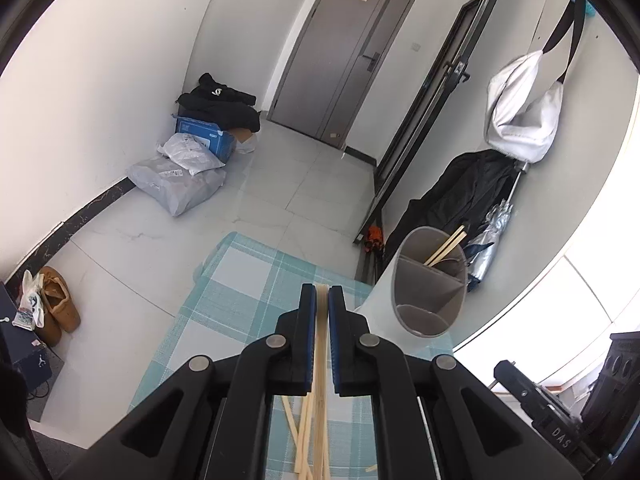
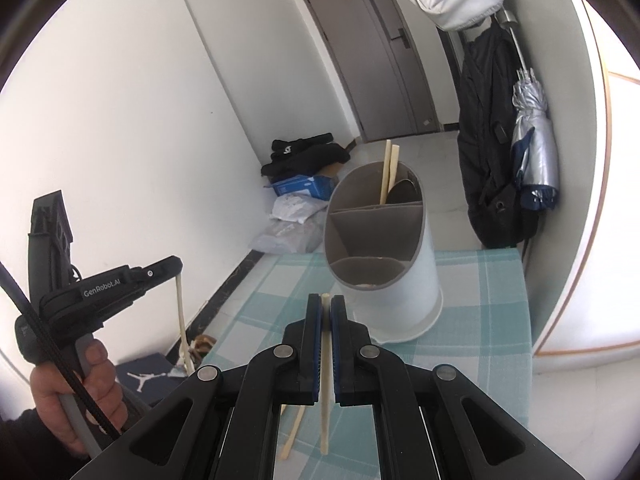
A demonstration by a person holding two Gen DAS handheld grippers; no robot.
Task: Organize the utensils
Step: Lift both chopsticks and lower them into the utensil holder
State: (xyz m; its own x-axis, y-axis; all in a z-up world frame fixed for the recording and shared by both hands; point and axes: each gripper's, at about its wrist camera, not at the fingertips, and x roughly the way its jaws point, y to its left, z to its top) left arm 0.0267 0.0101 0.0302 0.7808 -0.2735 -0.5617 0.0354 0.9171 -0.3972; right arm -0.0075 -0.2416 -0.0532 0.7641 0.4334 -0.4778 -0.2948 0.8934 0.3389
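A white oval utensil holder (image 1: pixel 430 280) (image 2: pixel 384 248) with grey dividers stands on the teal checked tablecloth (image 1: pixel 240 300) (image 2: pixel 480 320). Two chopsticks (image 2: pixel 390 168) and a spoon (image 2: pixel 402 192) stand in its far compartment. My left gripper (image 1: pixel 322 292) is shut on a pale wooden chopstick (image 1: pixel 321 340), left of the holder and raised above the cloth. In the right wrist view that left gripper (image 2: pixel 176 270) shows at the left with its chopstick (image 2: pixel 181 312) hanging down. My right gripper (image 2: pixel 326 300) is shut on another chopstick (image 2: pixel 325 420), just short of the holder.
Loose chopsticks (image 1: pixel 300 436) (image 2: pixel 294 428) lie on the cloth under the grippers. A person's hand (image 2: pixel 80 392) holds the left gripper. Dark coats (image 2: pixel 488 140) and a folded umbrella (image 2: pixel 534 140) hang to the right of the table. Bags (image 1: pixel 180 184) and a grey door (image 1: pixel 344 52) lie beyond.
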